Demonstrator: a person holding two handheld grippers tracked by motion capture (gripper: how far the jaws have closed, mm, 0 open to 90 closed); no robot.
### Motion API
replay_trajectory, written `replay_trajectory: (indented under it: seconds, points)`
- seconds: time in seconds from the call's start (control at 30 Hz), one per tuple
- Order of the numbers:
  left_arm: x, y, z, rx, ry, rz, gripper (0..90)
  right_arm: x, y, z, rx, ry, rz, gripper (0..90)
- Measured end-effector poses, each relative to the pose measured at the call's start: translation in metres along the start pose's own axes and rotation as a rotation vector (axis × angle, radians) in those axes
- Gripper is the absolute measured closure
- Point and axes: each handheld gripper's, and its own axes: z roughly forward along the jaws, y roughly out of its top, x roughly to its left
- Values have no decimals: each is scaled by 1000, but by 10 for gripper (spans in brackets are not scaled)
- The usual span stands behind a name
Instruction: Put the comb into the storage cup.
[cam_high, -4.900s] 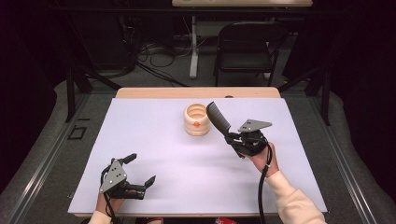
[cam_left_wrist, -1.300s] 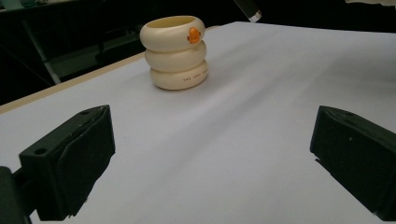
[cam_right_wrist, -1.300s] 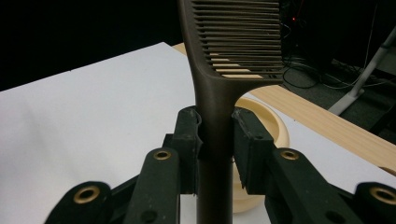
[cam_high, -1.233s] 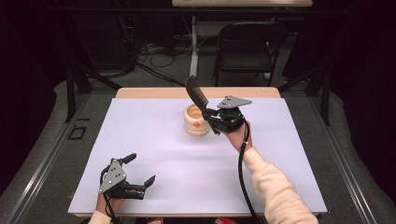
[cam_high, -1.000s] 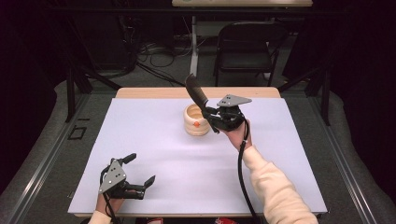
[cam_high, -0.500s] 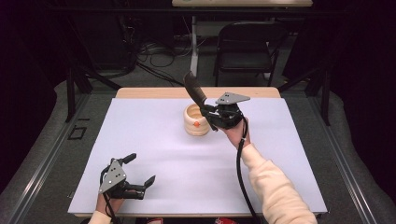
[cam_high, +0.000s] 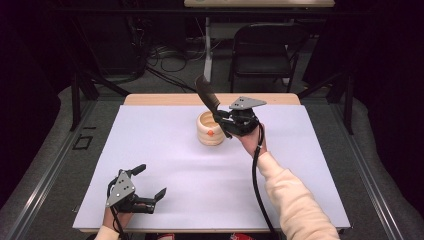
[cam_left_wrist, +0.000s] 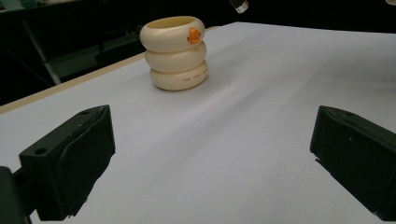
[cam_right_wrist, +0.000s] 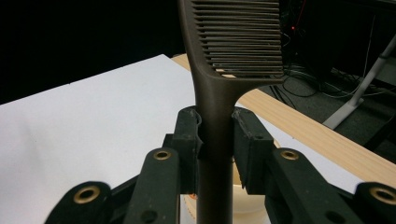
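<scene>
Right tongs clamp comb over cup; left tongs apart, near table front edge.

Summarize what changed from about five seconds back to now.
The right hand-held gripper, still shut on the dark plastic comb, carried it left and away to above the cream ringed holder. The holder and the open left hand-held gripper stayed put.

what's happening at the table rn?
A person works two handheld grippers over a white-covered table. The right gripper is shut on the handle of a dark comb, holding it teeth-end up right above the cream ringed holder, handle end pointing toward its opening. The comb isn't in yet. The left gripper rests open near the front edge, holding nothing.
</scene>
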Motion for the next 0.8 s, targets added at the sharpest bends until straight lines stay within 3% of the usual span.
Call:
replay_trajectory:
  seconds: [0.8]
  points:
    - [0, 0, 0, 0, -1, 1, 2, -5, 9, 10, -14, -7, 8, 725]
